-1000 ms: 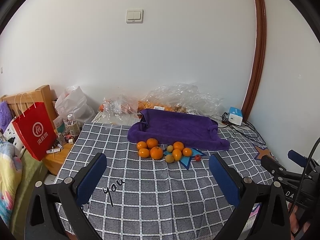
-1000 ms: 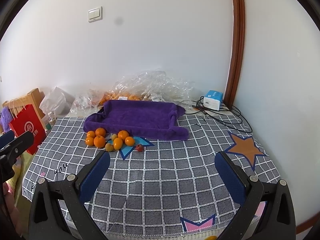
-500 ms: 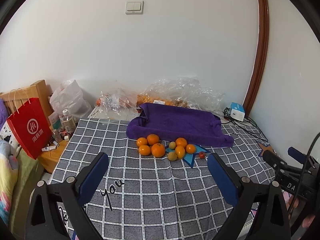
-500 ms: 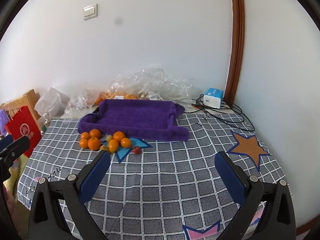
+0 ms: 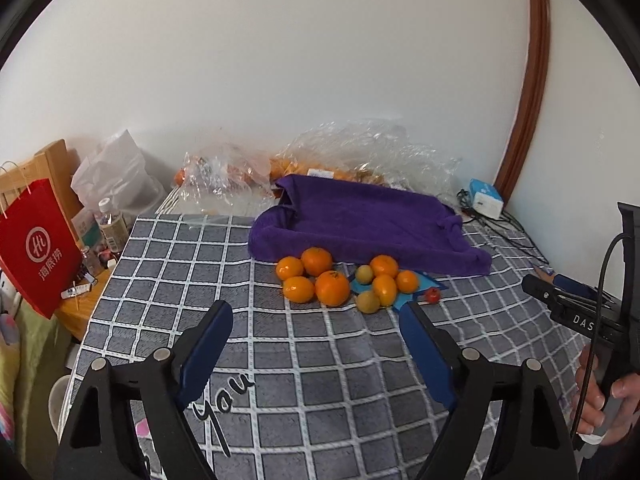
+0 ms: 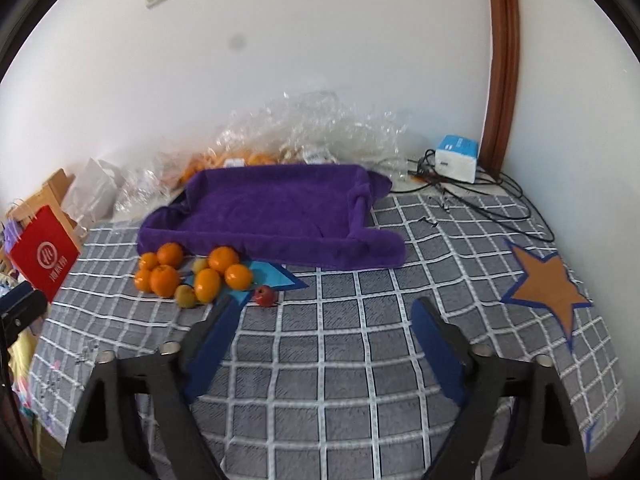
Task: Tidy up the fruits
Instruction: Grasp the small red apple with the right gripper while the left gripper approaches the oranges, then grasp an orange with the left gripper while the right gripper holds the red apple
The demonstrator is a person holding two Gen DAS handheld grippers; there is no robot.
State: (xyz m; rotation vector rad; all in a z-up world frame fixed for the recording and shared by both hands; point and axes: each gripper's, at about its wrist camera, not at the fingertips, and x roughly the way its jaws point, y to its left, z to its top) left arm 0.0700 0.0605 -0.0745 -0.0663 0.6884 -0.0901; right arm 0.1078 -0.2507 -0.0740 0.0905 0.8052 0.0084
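Surface: one, under a grey checked cloth [image 5: 320, 360], running ahead of and beneath both claws.
Purple towel: one [image 6: 276, 212], draped over a tray shape, beyond both claws at the far side of the surface.
Plastic bags: a crumpled clear heap [image 5: 360, 152] behind the towel; number unclear.
Oranges: seven [image 5: 332, 288], in a cluster ahead of the left claw, just in front of the towel; ahead and left of the right claw.
Yellow-green fruits: two [image 5: 368, 302], among the oranges.
Small red fruit: one [image 6: 265, 295], nearest the right claw's left finger, at the cluster's right edge.
Left claw: one [image 5: 316, 334], jaws apart and just been narrowing, nothing between them.
Right claw: one [image 6: 324, 328], jaws apart and just been narrowing, nothing between them.
Left view only: a hand [image 5: 600, 396] on the other claw's handle, a bottle [image 5: 110, 224] off the left edge.
Right view only: one orange star [image 6: 548, 284] to the claw's right.
Both views: one red paper bag [image 5: 36, 248] far left, one white-blue box [image 6: 458, 158] far right.
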